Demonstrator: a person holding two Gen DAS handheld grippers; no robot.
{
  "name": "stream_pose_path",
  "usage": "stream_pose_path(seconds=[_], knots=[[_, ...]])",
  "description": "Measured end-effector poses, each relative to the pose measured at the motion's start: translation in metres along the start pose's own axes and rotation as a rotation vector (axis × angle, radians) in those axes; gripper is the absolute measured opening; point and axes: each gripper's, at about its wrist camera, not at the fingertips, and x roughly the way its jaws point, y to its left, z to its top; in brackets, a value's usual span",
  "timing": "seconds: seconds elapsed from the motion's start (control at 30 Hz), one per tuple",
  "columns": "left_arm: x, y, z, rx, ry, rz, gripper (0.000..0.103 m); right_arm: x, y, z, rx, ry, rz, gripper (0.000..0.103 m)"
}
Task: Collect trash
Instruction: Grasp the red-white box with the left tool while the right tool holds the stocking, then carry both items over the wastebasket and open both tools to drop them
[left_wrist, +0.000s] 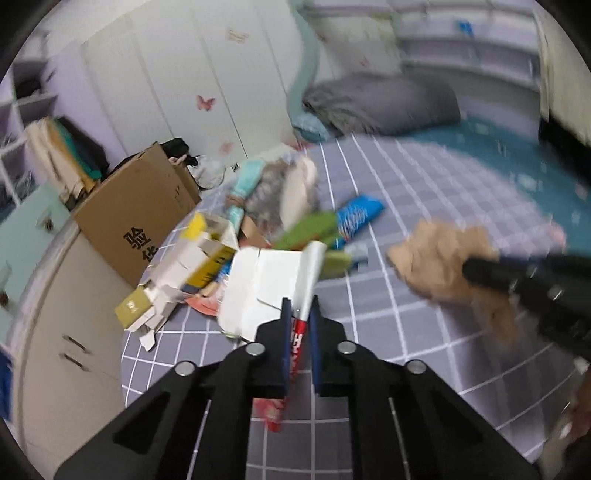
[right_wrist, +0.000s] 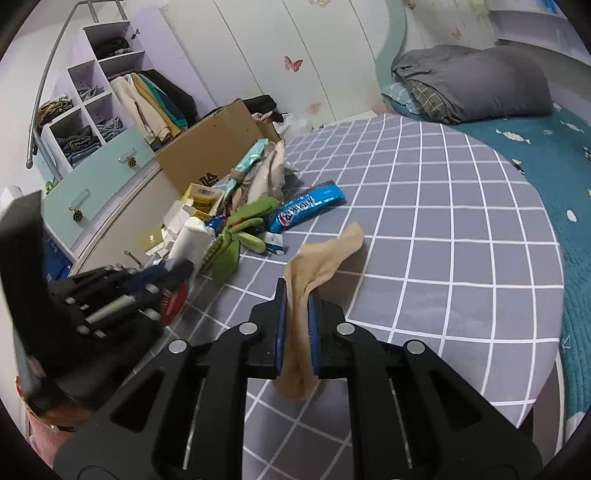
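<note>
The left gripper (left_wrist: 299, 314) is clamped on a red-and-white wrapper (left_wrist: 301, 325) that hangs between its pads, just above the grey checked bedsheet (left_wrist: 406, 177). The right gripper (right_wrist: 296, 295) pinches a limp tan stocking (right_wrist: 317, 266), its free end trailing onto the sheet. Beyond both lies a heap of trash: white cartons (left_wrist: 195, 258), green packaging (right_wrist: 240, 232) and a blue snack wrapper (right_wrist: 306, 206), beside a brown cardboard box (left_wrist: 136, 210).

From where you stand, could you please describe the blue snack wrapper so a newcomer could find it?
Start at the grey checked bed cover, then go to the trash heap beside the cardboard box. The blue snack wrapper lies flat at the heap's right edge, the only long, glossy blue packet with white lettering.
</note>
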Motion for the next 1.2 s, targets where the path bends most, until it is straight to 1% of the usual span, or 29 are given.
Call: stream_pose_path(seconds=[0.03,0.2,0.3,0.43,0.5,0.6,0.7,0.8,0.83,0.87,0.97,1.07,1.13,1.2], knots=[[-0.011,0.009,0.002,-0.046,-0.027,-0.028,0.005,-0.003,0.002,0.002,-0.001,-0.007,0.005,0.011],[-0.039,0.032,0.002,-0.161,-0.094,-0.115,0.005,-0.017,0.022,0.012,-0.029,-0.034,0.037,0.011],[-0.055,0.054,-0.004,-0.252,-0.134,-0.193,0.005,-0.022,0.040,0.016,-0.056,-0.041,0.058,0.011],[-0.069,0.081,-0.020,-0.347,-0.168,-0.241,0.005,-0.020,0.069,0.018,-0.101,-0.030,0.091,0.011],[-0.074,0.096,-0.030,-0.387,-0.179,-0.228,0.005,-0.017,0.087,0.018,-0.129,-0.022,0.109,0.011],[-0.081,0.129,-0.053,-0.472,-0.189,-0.205,0.005,-0.007,0.119,0.017,-0.177,0.001,0.144,0.011],[-0.086,0.160,-0.073,-0.536,-0.197,-0.178,0.005,0.007,0.158,0.012,-0.231,0.036,0.192,0.011],[-0.092,0.196,-0.102,-0.611,-0.195,-0.117,0.005,0.027,0.201,0.004,-0.288,0.081,0.242,0.011],[-0.093,0.211,-0.116,-0.644,-0.188,-0.081,0.005,0.035,0.218,-0.001,-0.312,0.101,0.260,0.011],[-0.093,0.222,-0.128,-0.670,-0.179,-0.051,0.005,0.041,0.227,-0.006,-0.328,0.115,0.271,0.011],[-0.085,0.256,-0.163,-0.742,-0.137,0.008,0.005,0.075,0.277,-0.025,-0.401,0.189,0.312,0.011],[-0.071,0.289,-0.203,-0.825,-0.073,0.059,0.005,0.106,0.312,-0.044,-0.452,0.261,0.335,0.011],[-0.063,0.305,-0.226,-0.859,-0.034,0.101,0.005,0.132,0.339,-0.063,-0.495,0.320,0.344,0.011],[-0.052,0.322,-0.251,-0.900,0.011,0.131,0.005,0.154,0.356,-0.080,-0.522,0.370,0.350,0.011]])
